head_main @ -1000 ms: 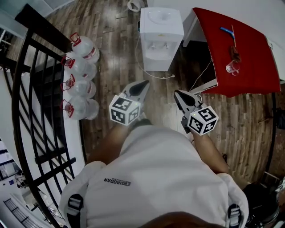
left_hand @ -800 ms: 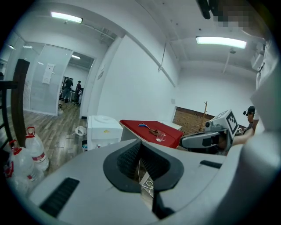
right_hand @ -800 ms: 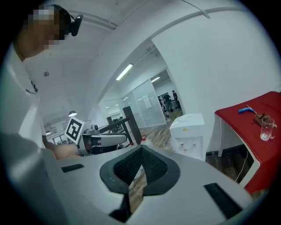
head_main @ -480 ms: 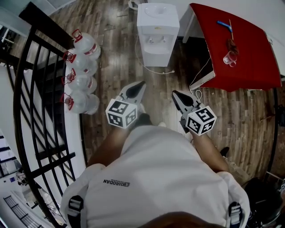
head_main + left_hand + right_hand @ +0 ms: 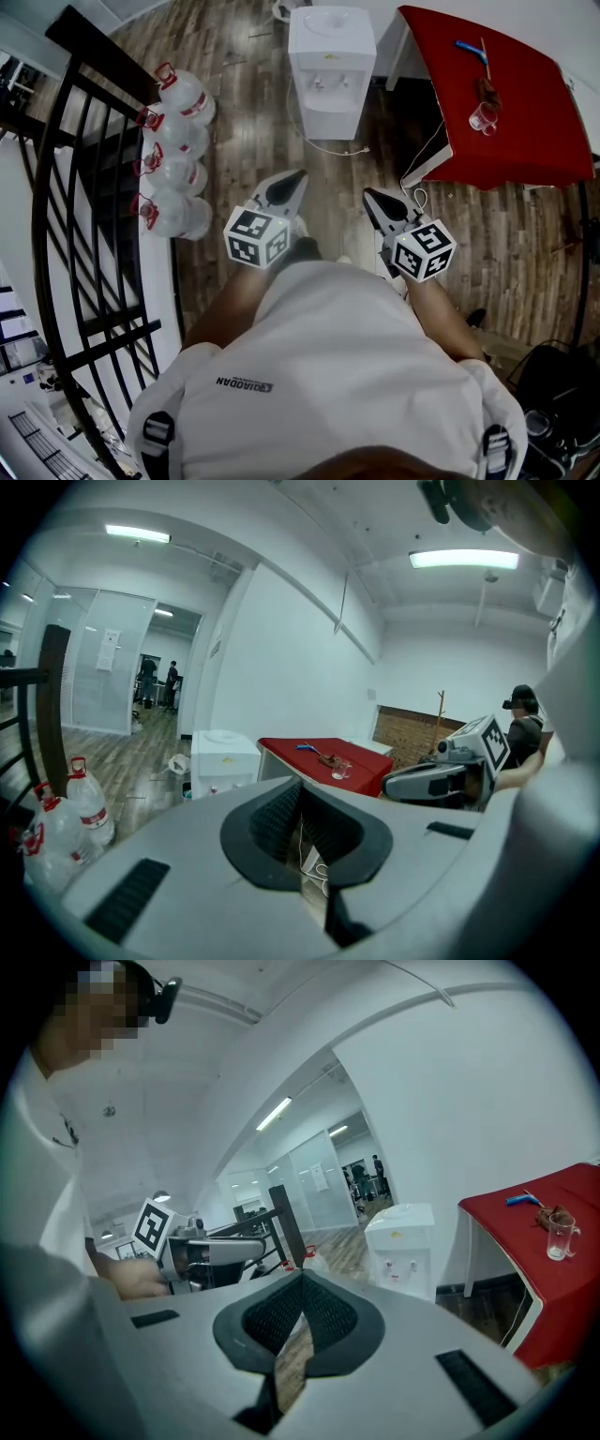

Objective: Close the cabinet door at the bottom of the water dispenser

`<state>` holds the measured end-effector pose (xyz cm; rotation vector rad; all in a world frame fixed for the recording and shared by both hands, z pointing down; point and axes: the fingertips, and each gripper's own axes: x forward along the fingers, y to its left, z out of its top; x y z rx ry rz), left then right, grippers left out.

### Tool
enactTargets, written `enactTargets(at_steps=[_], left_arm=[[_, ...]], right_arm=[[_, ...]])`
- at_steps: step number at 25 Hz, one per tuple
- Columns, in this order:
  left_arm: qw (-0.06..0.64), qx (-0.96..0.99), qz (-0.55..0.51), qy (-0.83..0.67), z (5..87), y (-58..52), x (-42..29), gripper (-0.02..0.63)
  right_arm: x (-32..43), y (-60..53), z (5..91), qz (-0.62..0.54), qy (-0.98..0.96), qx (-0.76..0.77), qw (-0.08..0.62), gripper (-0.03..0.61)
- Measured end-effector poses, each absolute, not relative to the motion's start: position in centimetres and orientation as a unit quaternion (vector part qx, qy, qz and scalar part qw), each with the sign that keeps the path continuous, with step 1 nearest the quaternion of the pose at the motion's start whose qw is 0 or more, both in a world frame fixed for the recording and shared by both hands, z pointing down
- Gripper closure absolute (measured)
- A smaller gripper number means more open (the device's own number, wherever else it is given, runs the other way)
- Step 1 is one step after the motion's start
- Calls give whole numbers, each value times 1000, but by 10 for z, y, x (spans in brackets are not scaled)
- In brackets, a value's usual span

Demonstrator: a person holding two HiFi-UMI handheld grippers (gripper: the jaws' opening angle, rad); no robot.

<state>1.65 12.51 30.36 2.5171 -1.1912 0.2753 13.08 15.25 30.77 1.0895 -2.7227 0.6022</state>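
**A:** Item 1, L gripper (image 5: 294,180): jaws together, nothing betw. Item 2, R gripper (image 5: 372,199): same, empty.
**B:** Water dispenser (image 5: 330,66)?
**A:** 12 o'clock, well apart from us. Bottom door: we can't tell if it's open or shut.
**B:** Step?
**A:** We judge a standoff. Fits door open, us not yet near; or door shut, us clear. Next move hangs on that.
**B:** Room?
**A:** Wood floor (image 5: 253,103). Red table (image 5: 511,112) at 2, w/ glass (image 5: 484,119). Water jugs (image 5: 173,155) at 10. Black railing (image 5: 103,58) at 9.
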Motion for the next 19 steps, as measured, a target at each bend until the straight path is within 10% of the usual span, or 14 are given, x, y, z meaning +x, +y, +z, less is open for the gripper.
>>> enactTargets(at_steps=[19], left_arm=[[144,898,107,-402,294,134,35,617]], right_arm=[[141,165,304,187,-906,372,75,557]])
